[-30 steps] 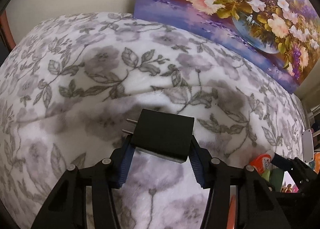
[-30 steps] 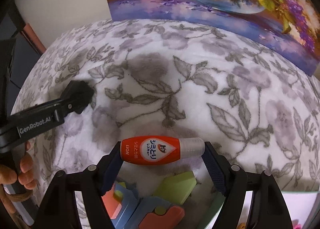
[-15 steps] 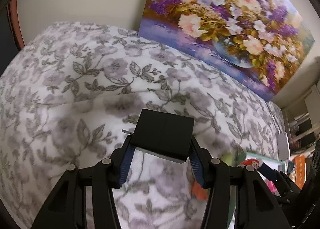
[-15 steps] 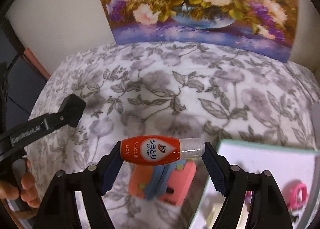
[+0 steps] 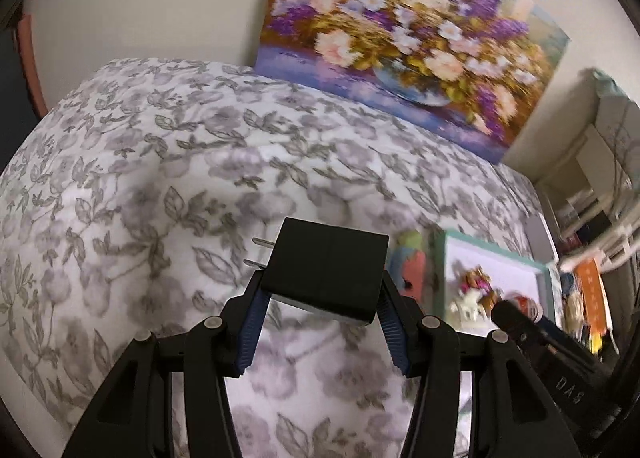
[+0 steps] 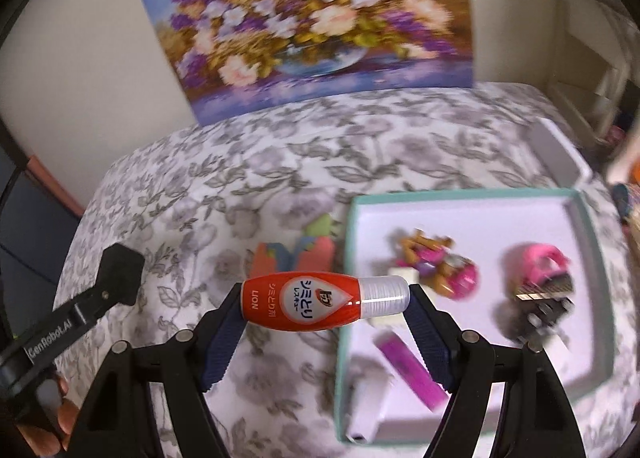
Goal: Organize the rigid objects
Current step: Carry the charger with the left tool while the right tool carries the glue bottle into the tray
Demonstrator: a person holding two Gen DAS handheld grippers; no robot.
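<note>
— While both claws hang over the flowered bedspread [image 6: 304, 162], where does the box lie from each?

— From the right gripper [image 6: 326, 308], the teal-rimmed box [image 6: 586, 218] sits ahead and to its right, its near left corner almost under the right finger. From the left gripper [image 5: 322, 294], the same box [image 5: 440, 258] lies well off to the right, past the coloured foam pieces [image 5: 412, 262].

— And what do the claws carry?

— The right one is clamped end to end on a red stain-remover bottle [image 6: 316, 302]; the bottle's long axis runs crosswise between the pads, clear cap toward the box. The left is clenched on a black plug adapter [image 5: 326, 274], its two prongs pointing left, away from the box.

— So which goes in first?

— By the look of it, the right; it is the nearer hand and needs only a short shift to its right. The bottle would land among a pink toy [image 6: 536, 258], a magenta stick [image 6: 412, 370] and a small figure [image 6: 432, 262], so free floor is tight near that corner.
</note>
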